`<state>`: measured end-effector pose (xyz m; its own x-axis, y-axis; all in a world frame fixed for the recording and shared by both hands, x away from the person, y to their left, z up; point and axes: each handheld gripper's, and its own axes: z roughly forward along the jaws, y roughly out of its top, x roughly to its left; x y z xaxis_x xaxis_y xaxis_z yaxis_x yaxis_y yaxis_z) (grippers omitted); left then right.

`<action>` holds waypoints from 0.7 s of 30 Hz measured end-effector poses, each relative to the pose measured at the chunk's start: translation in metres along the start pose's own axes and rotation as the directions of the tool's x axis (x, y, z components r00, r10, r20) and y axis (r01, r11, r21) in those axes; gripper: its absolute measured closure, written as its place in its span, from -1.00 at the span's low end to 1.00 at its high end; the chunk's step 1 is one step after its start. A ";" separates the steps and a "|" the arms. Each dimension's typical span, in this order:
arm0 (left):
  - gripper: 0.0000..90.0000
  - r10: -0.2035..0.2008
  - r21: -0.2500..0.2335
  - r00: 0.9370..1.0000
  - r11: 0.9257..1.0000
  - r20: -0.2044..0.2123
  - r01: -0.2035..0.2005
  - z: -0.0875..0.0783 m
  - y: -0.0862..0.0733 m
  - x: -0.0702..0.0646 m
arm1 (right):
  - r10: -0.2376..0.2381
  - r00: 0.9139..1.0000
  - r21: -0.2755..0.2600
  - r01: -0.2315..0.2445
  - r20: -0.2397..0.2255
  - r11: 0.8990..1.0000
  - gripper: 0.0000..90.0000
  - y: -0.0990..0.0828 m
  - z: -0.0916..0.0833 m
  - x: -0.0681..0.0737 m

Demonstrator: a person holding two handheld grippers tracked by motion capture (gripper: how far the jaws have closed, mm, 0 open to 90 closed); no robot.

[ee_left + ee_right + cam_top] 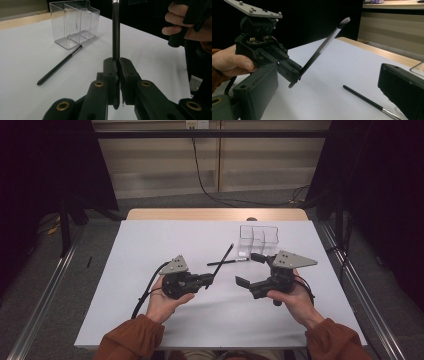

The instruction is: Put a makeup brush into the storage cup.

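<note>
My left gripper is shut on the lower end of a slim black makeup brush, which slants up and away from it. In the left gripper view the jaws pinch the handle and it stands upright. A second black brush lies flat on the white table, just in front of a clear divided organizer. To the right of the held brush, my right gripper has its jaws wide open and nothing between them. In the right gripper view, the left gripper holds the tilted brush above the lying brush.
The white tabletop has a wooden strip along its far edge. The clear organizer looks empty. Cables trail from both grippers toward the person's forearms. Dark curtains and metal rails flank the table.
</note>
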<state>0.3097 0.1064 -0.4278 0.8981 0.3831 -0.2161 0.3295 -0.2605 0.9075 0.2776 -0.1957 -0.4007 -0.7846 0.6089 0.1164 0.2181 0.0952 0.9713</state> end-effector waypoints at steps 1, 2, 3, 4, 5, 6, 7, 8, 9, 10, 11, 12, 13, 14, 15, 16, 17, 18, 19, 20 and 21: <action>0.87 0.004 -0.001 1.000 1.000 0.002 -0.004 0.000 0.000 -0.001 | -0.003 1.000 -0.001 0.003 -0.001 1.000 -0.96 0.001 0.001 0.000; 0.87 0.003 -0.003 1.000 1.000 0.003 -0.003 0.001 0.001 -0.001 | -0.002 1.000 -0.005 0.002 -0.006 1.000 -0.96 0.002 0.002 0.000; 0.87 0.002 -0.007 1.000 1.000 0.006 -0.002 0.001 0.001 -0.002 | -0.004 1.000 -0.008 0.004 -0.012 1.000 -0.96 0.003 0.003 0.000; 0.87 0.000 -0.011 1.000 1.000 0.011 0.000 0.002 0.002 -0.003 | 0.000 1.000 -0.009 0.000 -0.018 1.000 -0.97 0.004 0.004 0.000; 0.87 -0.001 -0.013 1.000 1.000 0.012 0.001 0.002 0.002 -0.003 | 0.001 1.000 -0.008 -0.001 -0.022 1.000 -0.97 0.005 0.006 0.000; 0.87 -0.002 -0.016 1.000 1.000 0.014 0.002 0.002 0.003 -0.004 | 0.003 1.000 -0.009 -0.003 -0.020 1.000 -0.97 0.005 0.007 0.000; 0.87 -0.001 -0.020 1.000 1.000 0.016 0.001 0.003 0.003 -0.004 | 0.003 1.000 -0.006 -0.004 -0.023 1.000 -0.97 0.006 0.008 0.000; 0.87 0.000 -0.020 1.000 1.000 0.016 0.001 0.003 0.004 -0.005 | 0.004 1.000 -0.001 -0.004 -0.027 1.000 -0.97 0.007 0.010 0.000; 0.87 0.000 -0.020 1.000 1.000 0.016 0.001 0.003 0.004 -0.005 | 0.004 1.000 -0.001 -0.004 -0.027 1.000 -0.97 0.007 0.010 0.000; 0.87 0.003 -0.027 1.000 1.000 0.018 -0.003 0.004 0.005 -0.007 | 0.003 1.000 0.005 -0.003 -0.030 1.000 -0.94 0.008 0.013 -0.001; 0.87 0.004 -0.031 1.000 1.000 0.018 -0.004 0.005 0.005 -0.007 | 0.006 0.999 0.004 -0.006 -0.036 1.000 -0.89 0.008 0.014 -0.001; 0.87 0.004 -0.031 1.000 1.000 0.018 -0.004 0.005 0.005 -0.007 | 0.006 0.999 0.003 -0.005 -0.038 1.000 -0.86 0.008 0.014 -0.002; 0.87 0.007 -0.033 1.000 0.999 0.022 -0.006 0.005 0.006 -0.008 | 0.006 0.999 0.003 -0.005 -0.038 1.000 -0.86 0.008 0.014 -0.002; 0.87 0.008 -0.037 1.000 0.999 0.019 -0.008 0.006 0.008 -0.009 | -0.020 0.999 -0.014 0.019 -0.027 1.000 -0.71 0.009 0.015 -0.002; 0.87 0.010 -0.039 1.000 0.999 0.024 -0.009 0.007 0.008 -0.009 | -0.020 1.000 -0.017 0.019 -0.024 1.000 -0.70 0.010 0.015 -0.002; 0.87 0.010 -0.039 1.000 0.999 0.024 -0.009 0.007 0.008 -0.009 | -0.012 1.000 -0.019 0.012 -0.026 1.000 -0.68 0.011 0.016 -0.002; 0.87 0.017 -0.036 1.000 0.999 0.024 -0.016 0.008 0.009 -0.010 | 0.004 0.999 -0.006 -0.004 -0.033 1.000 -0.63 0.012 0.016 -0.003; 0.87 0.016 -0.041 1.000 0.999 0.026 -0.015 0.010 0.009 -0.011 | 0.009 0.999 0.000 -0.009 -0.039 1.000 -0.60 0.013 0.016 -0.004; 0.87 0.016 -0.041 1.000 0.999 0.026 -0.015 0.010 0.009 -0.011 | 0.009 0.999 0.000 -0.009 -0.039 1.000 -0.60 0.013 0.016 -0.004; 0.87 0.017 -0.039 0.999 0.999 0.028 -0.015 0.011 0.010 -0.011 | 0.019 0.999 0.001 -0.019 -0.048 1.000 -0.56 0.012 0.018 -0.005; 0.87 0.017 -0.037 0.999 0.999 0.030 -0.016 0.011 0.010 -0.012 | 0.024 0.998 0.002 -0.024 -0.051 1.000 -0.54 0.012 0.019 -0.006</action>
<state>0.3057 0.0892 -0.4204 0.9117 0.3521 -0.2115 0.3044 -0.2334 0.9235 0.2955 -0.1835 -0.3935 -0.8078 0.5698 0.1505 0.2382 0.0821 0.9677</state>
